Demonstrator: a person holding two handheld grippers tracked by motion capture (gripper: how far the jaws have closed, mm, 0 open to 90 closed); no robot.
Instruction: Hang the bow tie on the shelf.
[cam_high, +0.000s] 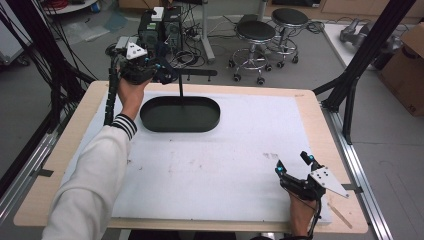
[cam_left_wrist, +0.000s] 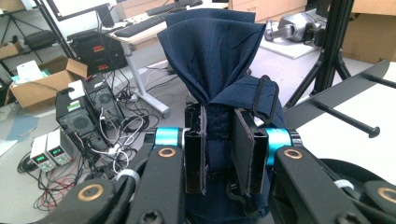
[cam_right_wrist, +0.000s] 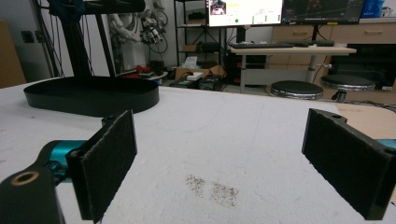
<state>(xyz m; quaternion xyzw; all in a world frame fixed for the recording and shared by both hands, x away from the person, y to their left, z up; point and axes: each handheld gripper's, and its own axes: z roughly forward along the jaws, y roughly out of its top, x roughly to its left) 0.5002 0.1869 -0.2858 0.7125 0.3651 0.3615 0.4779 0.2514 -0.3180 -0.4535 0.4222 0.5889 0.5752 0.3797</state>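
Left gripper (cam_left_wrist: 219, 154) is clamped on a bunched dark navy cloth (cam_left_wrist: 212, 56) poking up between its jaws; right gripper (cam_right_wrist: 224, 163) sits wide open on the table.

Lab: bench power supplies (cam_left_wrist: 49, 151), cable tangles, monitors (cam_right_wrist: 245, 11), stools (cam_high: 256, 32).

White sleeve (cam_high: 92, 175) with striped cuff, black tools, teal joints

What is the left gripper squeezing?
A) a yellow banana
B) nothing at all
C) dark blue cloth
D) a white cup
C: in the left gripper view, the left gripper has its jaws clamped on a bunched dark blue cloth that rises above them.
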